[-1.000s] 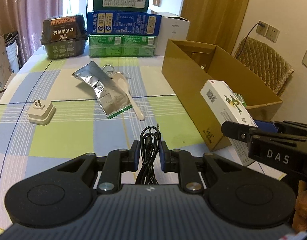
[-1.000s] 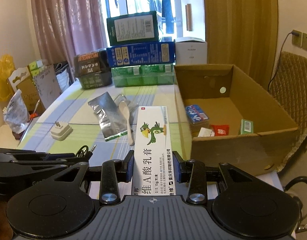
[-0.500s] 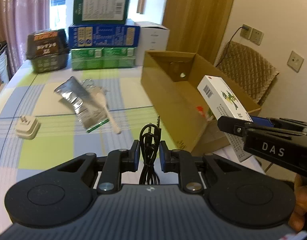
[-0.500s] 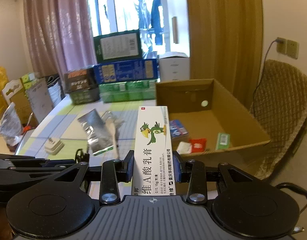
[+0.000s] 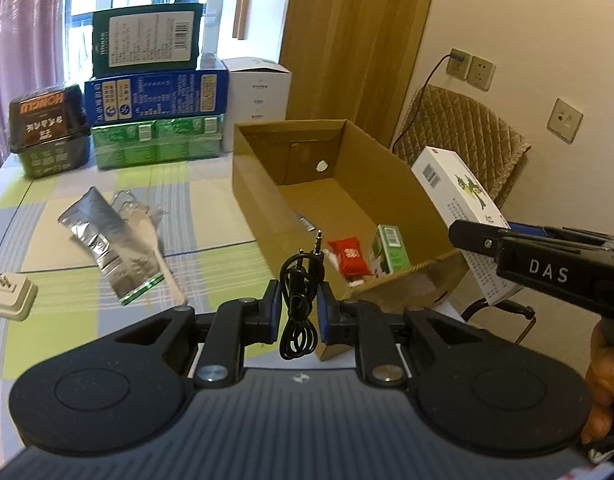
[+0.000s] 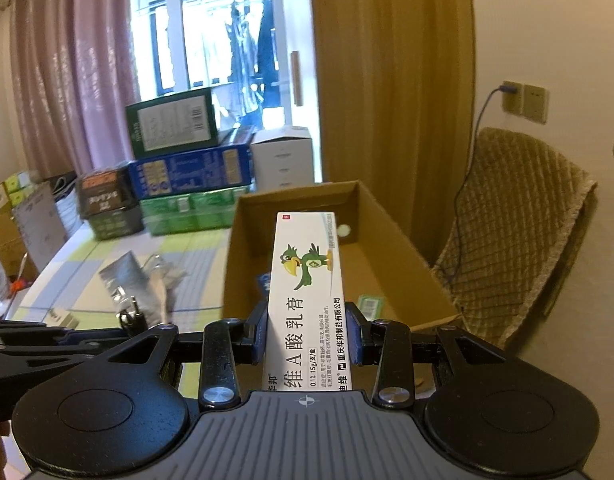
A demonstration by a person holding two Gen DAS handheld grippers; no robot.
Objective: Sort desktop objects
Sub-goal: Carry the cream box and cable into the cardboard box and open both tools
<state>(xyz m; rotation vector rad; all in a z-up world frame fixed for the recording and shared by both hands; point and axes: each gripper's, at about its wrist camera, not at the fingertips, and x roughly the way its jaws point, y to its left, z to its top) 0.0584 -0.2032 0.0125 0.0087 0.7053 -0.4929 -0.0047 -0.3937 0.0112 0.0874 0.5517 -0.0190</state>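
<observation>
At lower centre of the left wrist view, the left gripper (image 5: 298,307) pinches a coiled black audio cable (image 5: 298,312) near the front corner of the open cardboard box (image 5: 391,184). In the right wrist view, the right gripper (image 6: 307,336) clamps a white ointment carton (image 6: 307,300) at frame centre, raised above the box's interior.

A black audio cable (image 5: 298,304) — coiled up, plugs poking up — hangs above the brown cardboard box (image 5: 391,184). A white ointment box (image 6: 307,300) with a green parrot points at the cardboard box — also held up.
</observation>
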